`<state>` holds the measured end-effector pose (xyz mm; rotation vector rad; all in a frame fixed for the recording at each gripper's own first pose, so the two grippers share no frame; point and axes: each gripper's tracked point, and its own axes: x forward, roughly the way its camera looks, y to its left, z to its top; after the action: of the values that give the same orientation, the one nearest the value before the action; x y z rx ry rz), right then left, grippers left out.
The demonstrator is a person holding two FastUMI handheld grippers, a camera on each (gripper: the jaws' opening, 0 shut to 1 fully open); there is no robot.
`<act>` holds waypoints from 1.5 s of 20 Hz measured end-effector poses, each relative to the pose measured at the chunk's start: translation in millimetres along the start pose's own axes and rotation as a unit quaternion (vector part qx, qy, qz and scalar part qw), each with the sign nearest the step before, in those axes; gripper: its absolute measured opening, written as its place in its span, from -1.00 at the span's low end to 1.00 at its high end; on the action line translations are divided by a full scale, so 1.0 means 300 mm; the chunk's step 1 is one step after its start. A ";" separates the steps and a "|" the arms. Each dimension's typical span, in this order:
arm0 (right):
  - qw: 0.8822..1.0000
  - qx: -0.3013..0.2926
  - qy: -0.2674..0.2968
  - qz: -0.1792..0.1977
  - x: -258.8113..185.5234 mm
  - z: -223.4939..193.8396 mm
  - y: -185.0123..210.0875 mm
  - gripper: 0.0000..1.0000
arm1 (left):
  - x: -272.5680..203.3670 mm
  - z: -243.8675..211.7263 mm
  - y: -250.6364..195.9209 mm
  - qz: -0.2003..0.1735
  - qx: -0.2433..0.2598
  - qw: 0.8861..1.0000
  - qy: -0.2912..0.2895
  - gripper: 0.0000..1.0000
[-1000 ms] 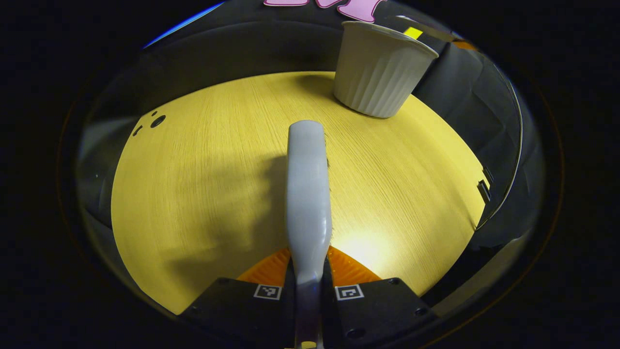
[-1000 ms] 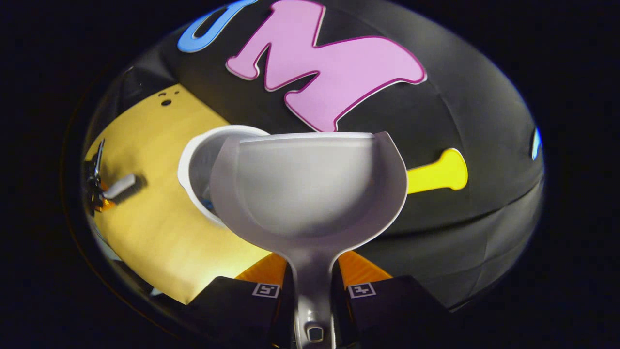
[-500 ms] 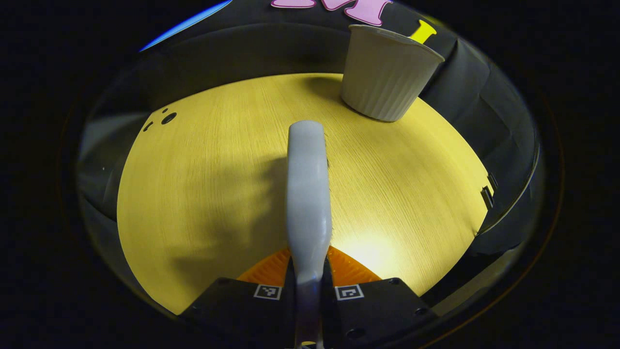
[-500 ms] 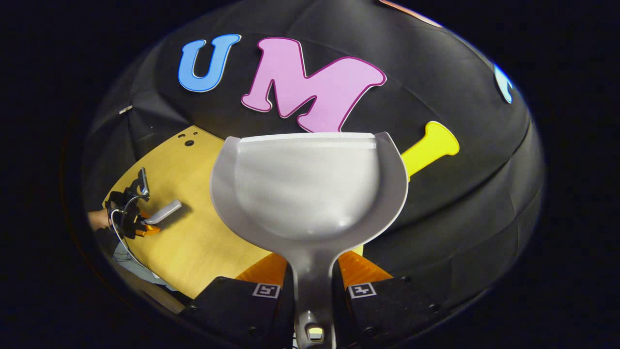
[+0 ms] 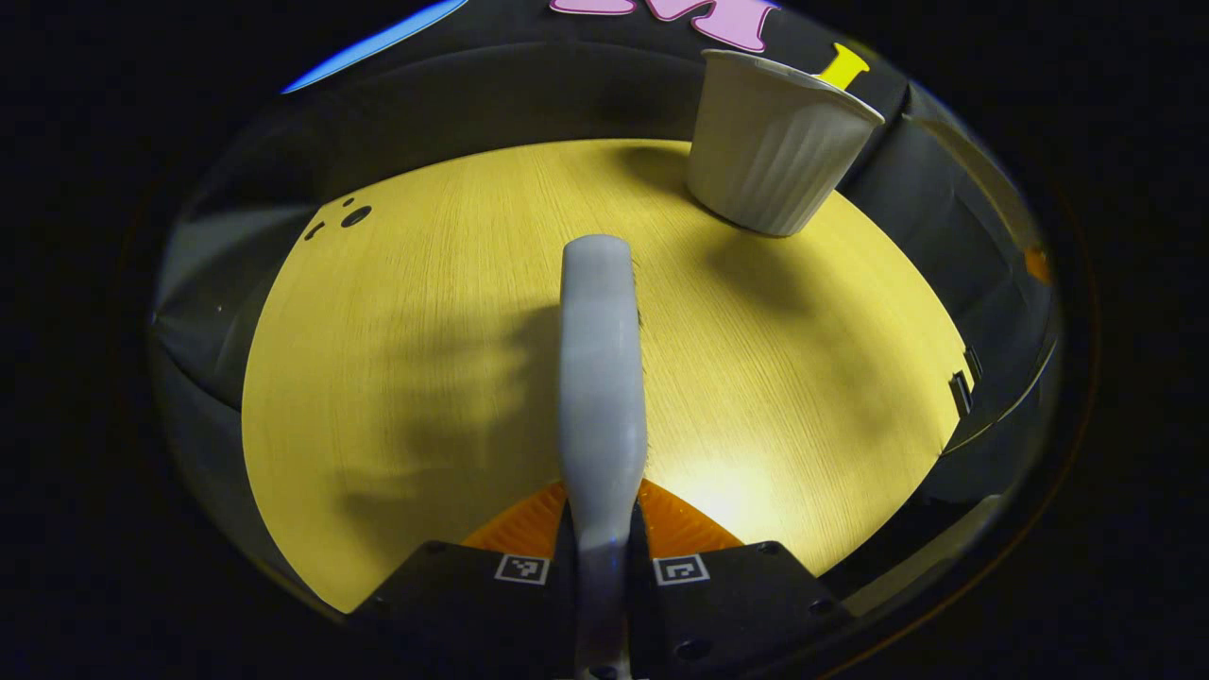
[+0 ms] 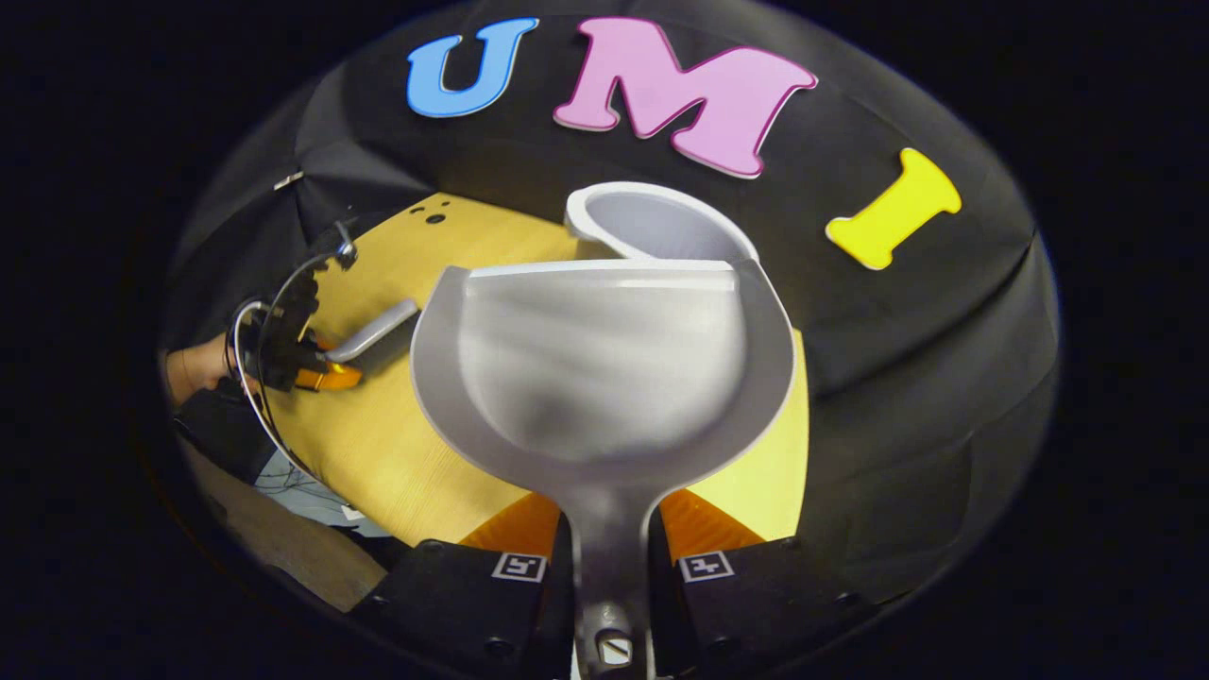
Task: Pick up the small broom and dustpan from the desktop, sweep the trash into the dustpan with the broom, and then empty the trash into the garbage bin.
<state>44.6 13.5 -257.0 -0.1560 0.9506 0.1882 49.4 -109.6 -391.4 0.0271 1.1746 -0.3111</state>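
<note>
dustpan point(image 6: 604, 378) above desktop point(image 6: 378, 453) edge

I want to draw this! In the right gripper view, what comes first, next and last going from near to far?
Right hand-held gripper → dustpan it holds by the handle → white garbage bin → black booth wall.

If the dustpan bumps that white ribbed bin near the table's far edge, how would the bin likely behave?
The bin looks like thin plastic with an open top, so it is probably light and would slide or tip easily. It narrows toward its base, which likely makes it less steady. It stands near the table edge, so a push from the dustpan could send it off.
</note>
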 end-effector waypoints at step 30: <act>0.983 0.071 0.150 0.075 0.484 -0.340 0.382 -0.24 | -0.010 -0.003 0.023 0.029 0.031 0.997 0.059 -0.34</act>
<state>20.1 116.2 -440.1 0.0208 1.2734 0.2391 49.3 -102.2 -389.9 0.1357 1.2788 -0.2984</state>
